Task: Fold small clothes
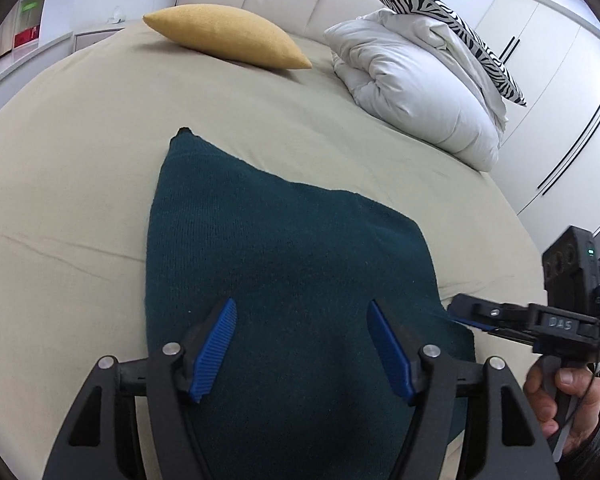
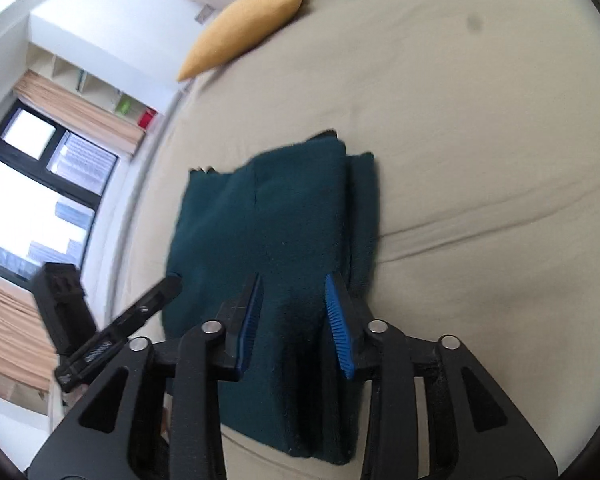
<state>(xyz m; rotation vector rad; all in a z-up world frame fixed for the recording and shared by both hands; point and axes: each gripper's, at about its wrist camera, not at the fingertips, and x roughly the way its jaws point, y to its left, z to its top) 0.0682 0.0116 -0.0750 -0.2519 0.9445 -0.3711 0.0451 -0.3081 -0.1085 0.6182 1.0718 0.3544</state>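
Green sweater (image 1: 284,264) lies folded mid-frame on bed (image 1: 68,200); left tongs (image 1: 302,350) and right tongs (image 2: 294,320) open, empty; fold looks about finished.

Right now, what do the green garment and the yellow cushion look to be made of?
Green garment: looks like a soft matte knit, fine ribbed rows showing, probably wool or acrylic. Yellow cushion: woven fabric with a grainy, dull surface; fibre unclear.
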